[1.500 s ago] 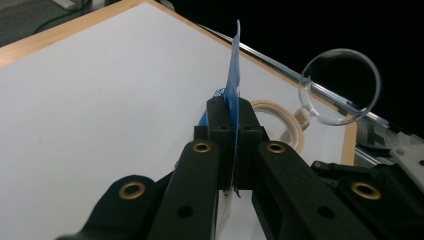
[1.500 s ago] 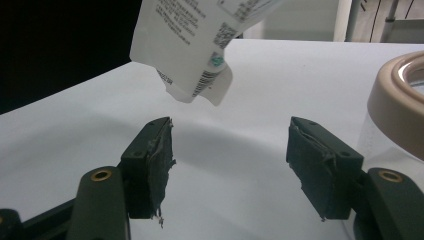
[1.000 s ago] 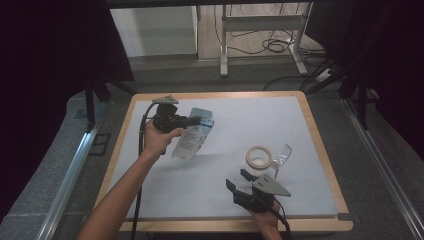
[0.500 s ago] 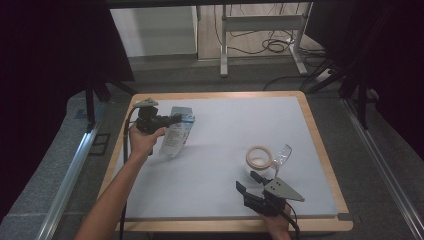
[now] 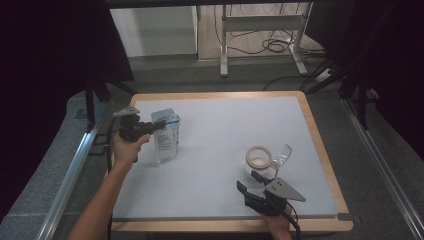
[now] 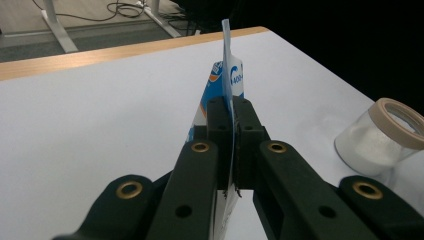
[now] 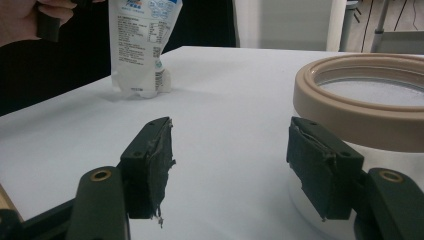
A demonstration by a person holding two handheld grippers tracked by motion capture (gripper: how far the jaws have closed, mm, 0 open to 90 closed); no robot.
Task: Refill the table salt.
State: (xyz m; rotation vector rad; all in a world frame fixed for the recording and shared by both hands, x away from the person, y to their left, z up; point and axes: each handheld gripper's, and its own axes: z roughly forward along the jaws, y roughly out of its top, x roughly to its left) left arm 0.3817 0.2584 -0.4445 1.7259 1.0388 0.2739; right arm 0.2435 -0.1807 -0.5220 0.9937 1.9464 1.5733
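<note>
High view shows a white board with a wooden rim. At about nine o'clock on it, the left gripper holds up a soft white plastic pouch with blue print. The pouch hangs from its top edge and its bottom touches the white board. In the left gripper view, the two black jaws are pressed tight on the thin top edge of the pouch, with no gap between them.

At about five o'clock on the board, the right gripper rests low, near the rim. Its jaws stand apart and hold nothing. In the right gripper view, bare white board shows between the jaws.

A clear round jar with a tan ring on top stands just beside the right gripper, at its one o'clock. It is well apart from the pouch.
</note>
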